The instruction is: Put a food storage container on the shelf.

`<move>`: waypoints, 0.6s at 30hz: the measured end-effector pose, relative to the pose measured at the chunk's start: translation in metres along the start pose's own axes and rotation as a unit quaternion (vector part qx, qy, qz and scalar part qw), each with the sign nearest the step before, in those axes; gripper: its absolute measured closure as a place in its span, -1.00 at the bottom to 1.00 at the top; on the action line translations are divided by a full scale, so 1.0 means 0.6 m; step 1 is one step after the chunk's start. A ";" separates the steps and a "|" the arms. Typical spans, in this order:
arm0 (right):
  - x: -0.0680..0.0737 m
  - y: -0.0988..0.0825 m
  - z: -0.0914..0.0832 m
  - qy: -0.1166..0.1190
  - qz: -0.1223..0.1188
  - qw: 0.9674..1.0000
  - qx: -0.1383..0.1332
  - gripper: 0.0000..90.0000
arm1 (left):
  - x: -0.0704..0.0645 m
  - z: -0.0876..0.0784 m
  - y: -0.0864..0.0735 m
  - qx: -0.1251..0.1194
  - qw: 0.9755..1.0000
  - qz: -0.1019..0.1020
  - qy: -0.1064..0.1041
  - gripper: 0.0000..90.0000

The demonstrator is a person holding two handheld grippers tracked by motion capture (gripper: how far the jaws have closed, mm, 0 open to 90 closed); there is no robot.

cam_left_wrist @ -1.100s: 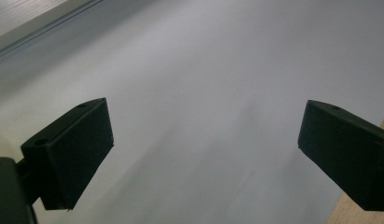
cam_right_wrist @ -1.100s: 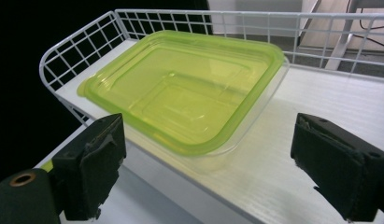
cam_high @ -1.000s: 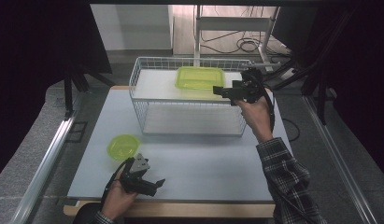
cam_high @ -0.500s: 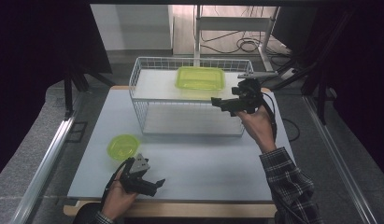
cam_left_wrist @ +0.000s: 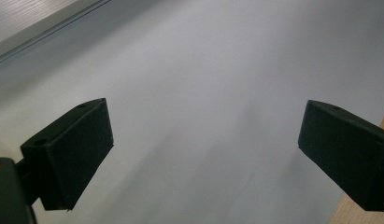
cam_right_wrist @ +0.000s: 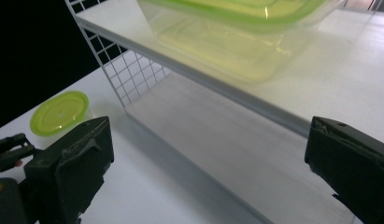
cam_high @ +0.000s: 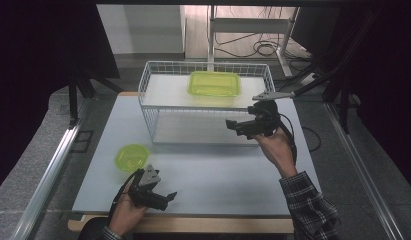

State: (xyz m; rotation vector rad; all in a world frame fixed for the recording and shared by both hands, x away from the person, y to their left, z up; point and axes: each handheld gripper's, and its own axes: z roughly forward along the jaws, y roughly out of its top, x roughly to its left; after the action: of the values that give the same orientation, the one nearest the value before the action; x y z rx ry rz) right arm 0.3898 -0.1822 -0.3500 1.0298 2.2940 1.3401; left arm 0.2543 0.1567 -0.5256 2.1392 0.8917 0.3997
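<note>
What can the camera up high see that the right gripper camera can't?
High view alone: the person's hands, the left gripper, the whole wire rack and the floor cables. Right gripper view alone: a close look along its own open jaws, up at the underside of the rectangular container. Both: the round green container, the rack's shelf and the white table.

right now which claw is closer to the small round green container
Left. The left claw sits just in front of the small round container; the right claw is far across the table by the wire rack.
</note>
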 end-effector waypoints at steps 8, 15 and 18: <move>0.011 -0.031 -0.005 -0.012 -0.026 1.000 0.003 -1.00 | 0.000 0.001 0.000 0.001 1.000 0.001 0.000 -0.93; 0.021 -0.064 -0.010 -0.020 -0.045 0.999 0.007 -1.00 | -0.001 0.001 0.000 0.001 1.000 0.002 0.000 -0.93; 0.022 -0.080 -0.009 -0.018 -0.044 0.999 0.012 -1.00 | -0.001 0.002 0.000 0.002 1.000 0.003 -0.001 -0.93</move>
State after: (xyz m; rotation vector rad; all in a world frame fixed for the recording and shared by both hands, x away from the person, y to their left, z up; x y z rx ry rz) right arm 0.3564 -0.1913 -0.3866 0.9403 2.3061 1.2518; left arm 0.2545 0.1558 -0.5266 2.1456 0.8867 0.3991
